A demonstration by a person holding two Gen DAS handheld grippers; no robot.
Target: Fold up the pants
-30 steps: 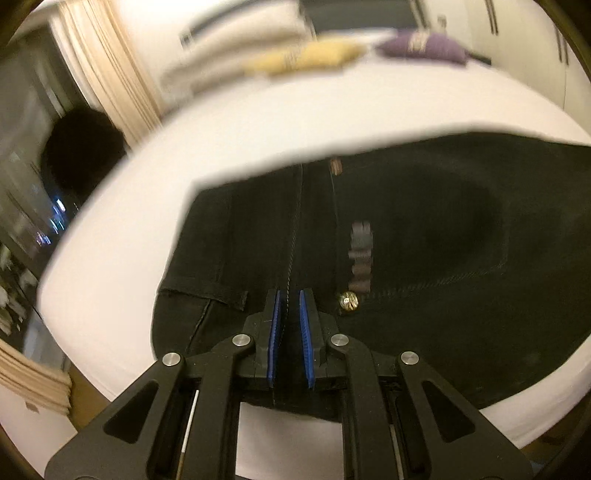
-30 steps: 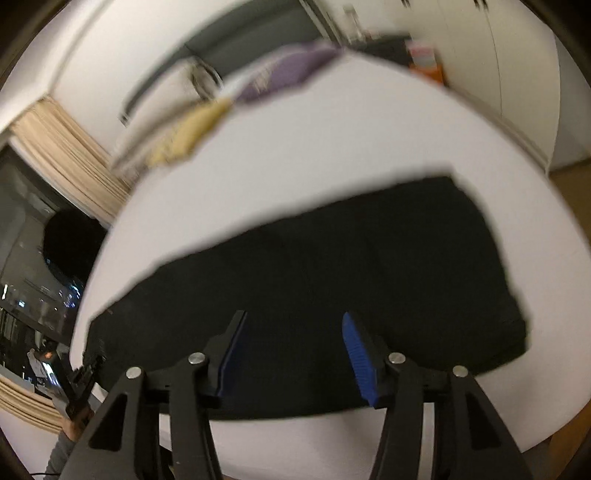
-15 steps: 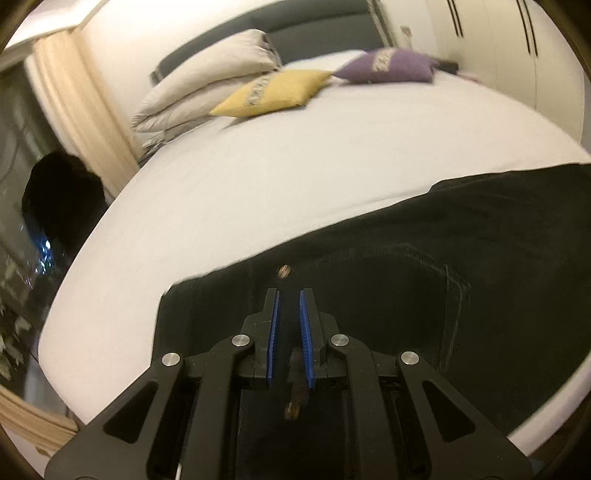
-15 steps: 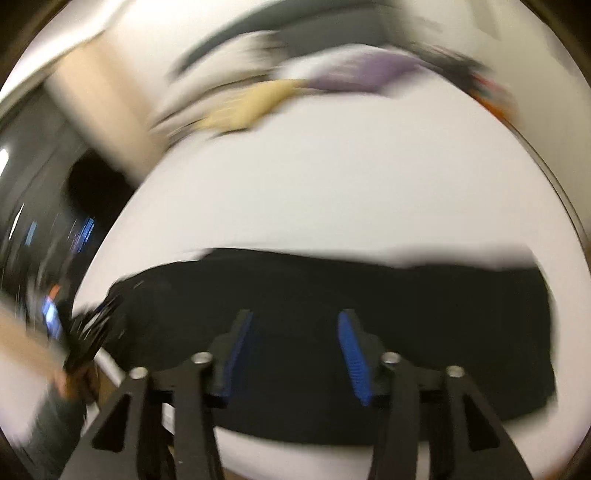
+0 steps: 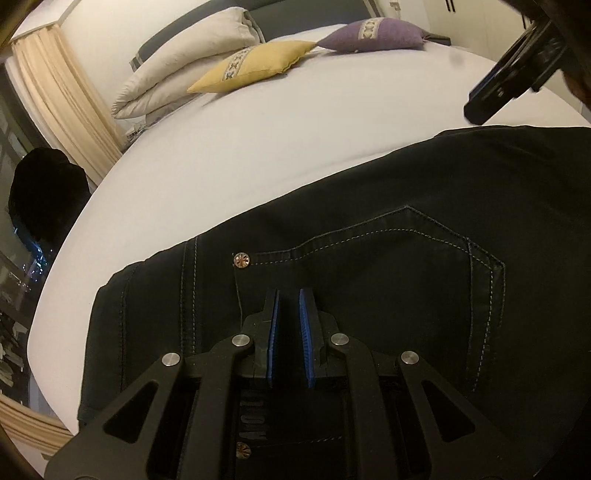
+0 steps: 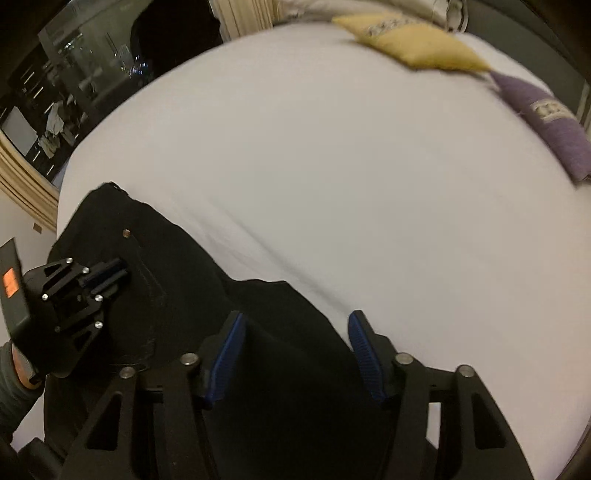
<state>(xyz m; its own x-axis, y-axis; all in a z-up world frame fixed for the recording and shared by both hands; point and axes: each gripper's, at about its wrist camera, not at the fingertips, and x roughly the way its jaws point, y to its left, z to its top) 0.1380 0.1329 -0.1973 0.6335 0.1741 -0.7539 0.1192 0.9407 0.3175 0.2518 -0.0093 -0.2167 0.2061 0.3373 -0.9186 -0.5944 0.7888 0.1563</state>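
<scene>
Black pants (image 5: 369, 266) lie on the white bed (image 5: 295, 122), back pocket and copper rivets facing up. My left gripper (image 5: 290, 302) is over the waist end with its blue pads nearly together, pinching a fold of the black fabric. It also shows in the right wrist view (image 6: 110, 271), at the left on the pants (image 6: 221, 295). My right gripper (image 6: 295, 325) is open, its jaws wide apart over the pants, holding nothing. One of its fingers (image 5: 495, 92) shows at the upper right of the left wrist view.
A yellow cushion (image 5: 255, 64), a purple cushion (image 5: 373, 35) and white pillows (image 5: 184, 66) lie at the head of the bed. Cream curtains (image 5: 62, 99) and a dark window are on the left. Wardrobe doors stand at the far right.
My left gripper has carried the waist over; the back pocket now faces up. My right gripper has swung left and now looks toward the left gripper.
</scene>
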